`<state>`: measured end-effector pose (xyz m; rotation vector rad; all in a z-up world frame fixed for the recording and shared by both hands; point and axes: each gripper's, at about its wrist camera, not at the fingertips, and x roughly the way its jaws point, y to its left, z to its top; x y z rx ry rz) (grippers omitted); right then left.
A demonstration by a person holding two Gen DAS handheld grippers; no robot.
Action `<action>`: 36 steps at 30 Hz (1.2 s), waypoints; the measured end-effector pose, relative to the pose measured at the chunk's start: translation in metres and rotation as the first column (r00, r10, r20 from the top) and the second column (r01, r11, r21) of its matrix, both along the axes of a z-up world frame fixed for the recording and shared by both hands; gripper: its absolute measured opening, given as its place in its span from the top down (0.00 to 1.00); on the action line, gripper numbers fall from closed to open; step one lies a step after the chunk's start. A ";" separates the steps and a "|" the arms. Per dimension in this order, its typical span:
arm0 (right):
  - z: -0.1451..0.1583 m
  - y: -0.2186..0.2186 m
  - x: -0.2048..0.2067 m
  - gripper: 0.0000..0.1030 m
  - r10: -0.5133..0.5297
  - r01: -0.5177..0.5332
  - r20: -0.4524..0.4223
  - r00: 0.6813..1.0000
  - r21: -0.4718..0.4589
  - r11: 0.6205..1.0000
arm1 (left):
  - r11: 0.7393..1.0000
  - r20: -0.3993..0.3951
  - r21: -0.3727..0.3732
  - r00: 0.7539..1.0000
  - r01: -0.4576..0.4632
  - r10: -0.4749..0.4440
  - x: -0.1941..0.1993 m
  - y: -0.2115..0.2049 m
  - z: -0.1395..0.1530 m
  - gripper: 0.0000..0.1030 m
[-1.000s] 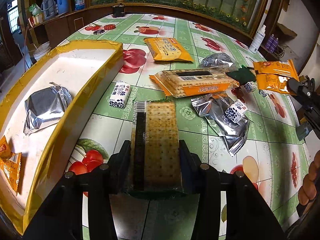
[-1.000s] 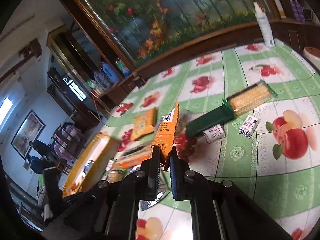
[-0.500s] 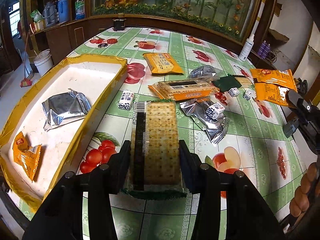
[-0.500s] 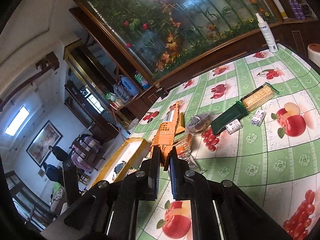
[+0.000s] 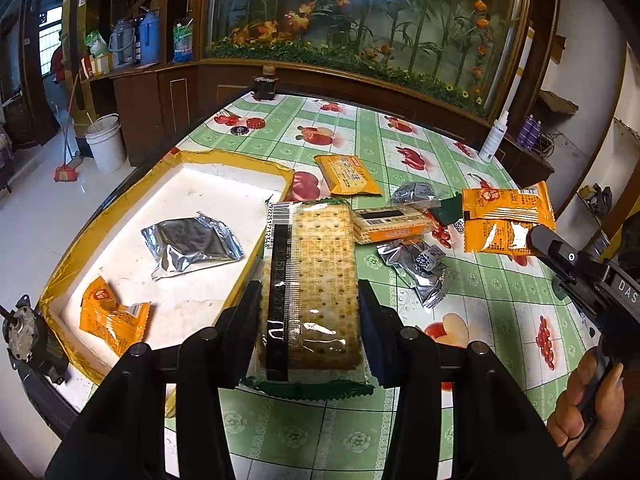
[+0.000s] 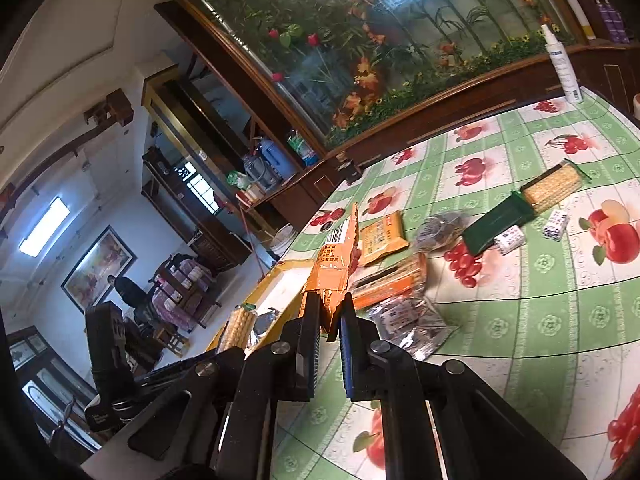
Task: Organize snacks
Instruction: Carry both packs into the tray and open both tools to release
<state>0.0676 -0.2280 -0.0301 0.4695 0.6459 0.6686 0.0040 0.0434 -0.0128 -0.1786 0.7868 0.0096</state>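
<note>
My left gripper (image 5: 310, 300) is shut on a clear pack of crackers (image 5: 312, 280) with green ends, held above the table beside the tray. The yellow-rimmed white tray (image 5: 224, 184) at the left holds a silver packet (image 5: 192, 244) and an orange packet (image 5: 112, 320). My right gripper (image 6: 329, 312) is shut on two orange snack packets (image 6: 334, 264), held edge-on above the table. In the left wrist view these orange packets (image 5: 506, 218) hang at the right.
On the green fruit-print tablecloth (image 5: 400, 152) lie an orange packet (image 5: 348, 174), an orange cracker pack (image 5: 390, 224), silver packets (image 5: 416, 264), a green cracker pack (image 6: 528, 200) and small wrapped candies (image 6: 556, 222). A white spray bottle (image 6: 562, 68) stands at the far edge.
Both grippers have risen and pulled back from the table with their packs. The tray now shows more fully at the left, with the orange packets held higher on the right.
</note>
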 end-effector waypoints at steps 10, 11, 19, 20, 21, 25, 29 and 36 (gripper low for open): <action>0.011 0.043 -0.003 0.92 0.088 -0.088 0.015 0.996 -0.013 0.996 | 0.996 0.014 -0.018 0.996 -0.093 0.093 -0.015 0.046 0.003 0.57; 0.011 0.048 -0.002 0.92 0.098 -0.098 0.014 0.995 -0.013 0.995 | 0.994 0.013 -0.019 0.995 -0.104 0.104 -0.016 0.051 0.002 0.57; 0.013 0.093 0.004 0.92 0.182 -0.182 0.006 0.983 -0.016 0.983 | 0.982 0.001 -0.032 0.983 -0.185 0.185 -0.021 0.090 -0.006 0.57; 0.013 0.100 0.005 0.92 0.192 -0.192 0.006 0.981 -0.020 0.981 | 0.981 -0.002 -0.035 0.981 -0.192 0.192 -0.021 0.094 -0.007 0.57; 0.013 0.106 0.005 0.92 0.201 -0.201 0.006 0.980 -0.023 0.979 | 0.979 -0.003 -0.038 0.980 -0.198 0.198 -0.022 0.097 -0.008 0.57; 0.010 0.130 0.007 0.92 0.243 -0.242 0.004 0.970 -0.031 0.970 | 0.974 -0.009 -0.046 0.976 -0.220 0.220 -0.023 0.110 -0.012 0.57; 0.007 0.153 0.011 0.92 0.273 -0.273 -0.003 0.962 -0.035 0.961 | 0.970 -0.017 -0.055 0.972 -0.236 0.236 -0.024 0.121 -0.015 0.57; -0.005 0.186 0.017 0.92 0.311 -0.312 -0.026 0.950 -0.050 0.949 | 0.963 -0.032 -0.073 0.966 -0.259 0.257 -0.023 0.135 -0.022 0.57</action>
